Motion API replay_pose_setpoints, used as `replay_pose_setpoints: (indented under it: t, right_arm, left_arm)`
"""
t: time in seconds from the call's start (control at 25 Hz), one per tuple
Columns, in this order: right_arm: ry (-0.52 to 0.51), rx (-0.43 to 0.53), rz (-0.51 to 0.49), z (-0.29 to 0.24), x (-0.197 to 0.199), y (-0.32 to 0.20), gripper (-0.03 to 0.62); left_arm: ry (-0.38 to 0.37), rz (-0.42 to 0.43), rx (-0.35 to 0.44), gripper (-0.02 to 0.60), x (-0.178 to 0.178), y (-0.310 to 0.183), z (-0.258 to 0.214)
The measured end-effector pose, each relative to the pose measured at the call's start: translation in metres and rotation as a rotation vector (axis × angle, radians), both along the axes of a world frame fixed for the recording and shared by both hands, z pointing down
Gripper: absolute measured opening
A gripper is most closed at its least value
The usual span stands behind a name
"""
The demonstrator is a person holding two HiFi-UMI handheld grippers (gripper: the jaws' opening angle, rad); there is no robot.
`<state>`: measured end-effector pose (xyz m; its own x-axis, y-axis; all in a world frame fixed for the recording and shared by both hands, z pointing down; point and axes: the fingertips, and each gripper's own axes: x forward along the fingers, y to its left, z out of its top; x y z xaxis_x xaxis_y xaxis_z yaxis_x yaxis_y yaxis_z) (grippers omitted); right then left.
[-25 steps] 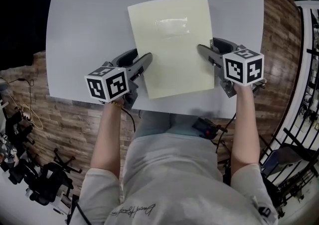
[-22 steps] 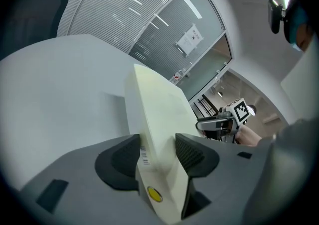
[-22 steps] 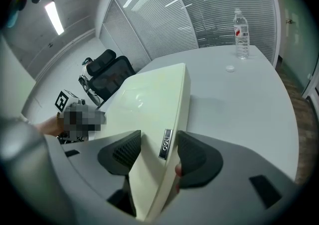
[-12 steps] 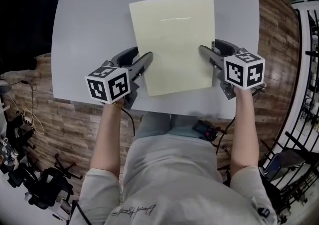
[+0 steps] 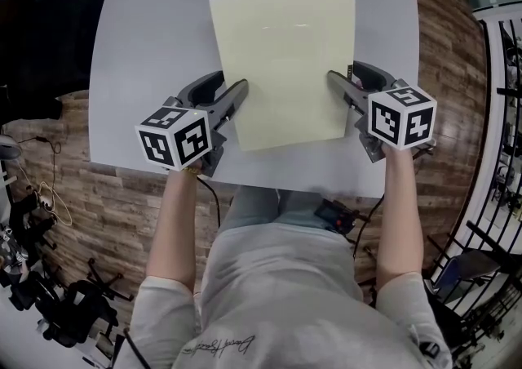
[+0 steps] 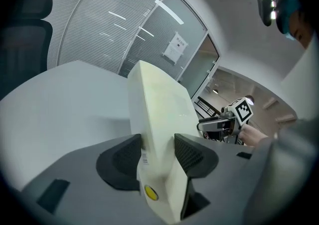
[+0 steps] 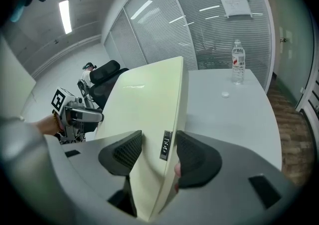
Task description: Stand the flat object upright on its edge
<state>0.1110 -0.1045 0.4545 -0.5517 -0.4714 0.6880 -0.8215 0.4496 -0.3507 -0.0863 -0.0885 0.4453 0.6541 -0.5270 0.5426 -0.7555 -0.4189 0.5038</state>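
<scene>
A pale yellow flat board (image 5: 281,65) is held over the grey table (image 5: 147,49), tilted with its near edge raised. My left gripper (image 5: 236,96) is shut on the board's left edge. In the left gripper view the board (image 6: 159,104) fills the gap between both pads of that gripper (image 6: 157,152), whose jaws have just been closing on it. My right gripper (image 5: 338,86) is shut on the board's right edge. In the right gripper view the board (image 7: 144,104) stands between the black pads of that gripper (image 7: 157,152), a small label on its rim.
A water bottle (image 7: 238,62) and a small white cap (image 7: 226,94) stand on the far part of the table. Black office chairs (image 7: 107,72) are beyond its left side. The table's front edge lies just under my hands, with wood floor below.
Both grippers have risen with the board. Its near edge has lifted off the table, so it tilts more steeply and looks larger in the head view.
</scene>
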Motion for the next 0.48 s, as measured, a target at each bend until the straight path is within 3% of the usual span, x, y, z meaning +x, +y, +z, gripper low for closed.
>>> replay_pose_setpoints:
  t: [0.48]
  right_arm:
    - [-0.001, 0.086, 0.008, -0.025, -0.005, -0.028, 0.233]
  left_arm:
    - [-0.001, 0.0, 0.09, 0.221, -0.006, -0.029, -0.024]
